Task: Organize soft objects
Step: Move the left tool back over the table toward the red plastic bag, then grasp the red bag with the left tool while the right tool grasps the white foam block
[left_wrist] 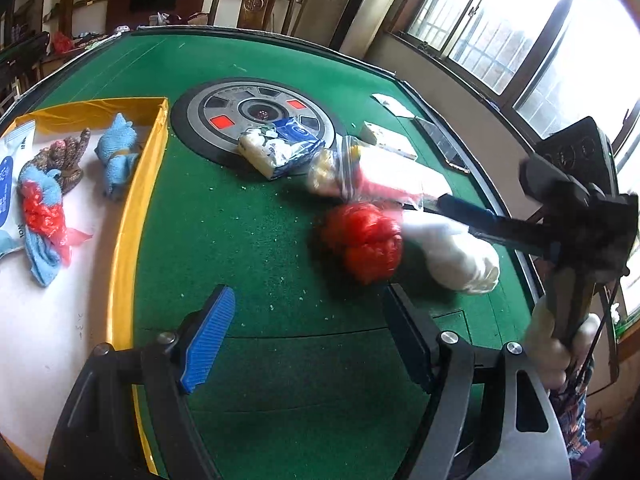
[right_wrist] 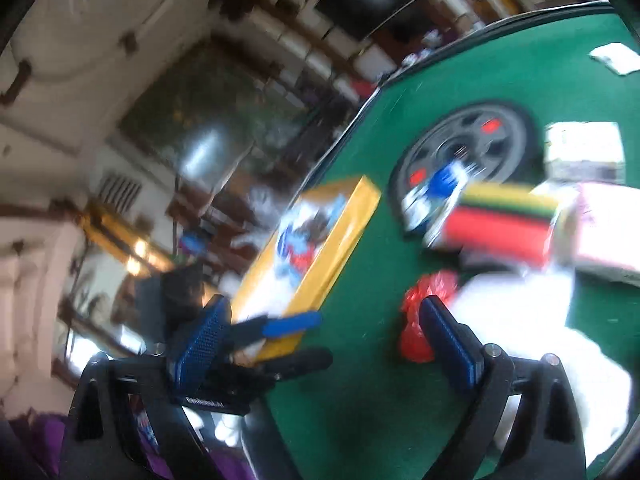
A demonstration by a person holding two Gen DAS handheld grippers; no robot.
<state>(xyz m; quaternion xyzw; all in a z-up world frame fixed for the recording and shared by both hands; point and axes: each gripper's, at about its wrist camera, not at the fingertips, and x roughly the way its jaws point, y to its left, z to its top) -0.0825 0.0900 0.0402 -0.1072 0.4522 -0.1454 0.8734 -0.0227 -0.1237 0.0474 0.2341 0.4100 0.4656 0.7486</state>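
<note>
Each hand-held gripper (left_wrist: 308, 336) has black arms, silver screws and ribbed blue pads (left_wrist: 208, 338).

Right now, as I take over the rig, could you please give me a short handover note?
Left gripper: open, empty, hovering over the green table.
Right gripper: open, holding nothing, near the red plastic bag and white bundle.
Done: blue cloths, a knitted item and red plastic lie in the yellow-edged tray.
Left: red bag, white bundle, blue-and-white packet and clear-bagged items remain on the table.
</note>
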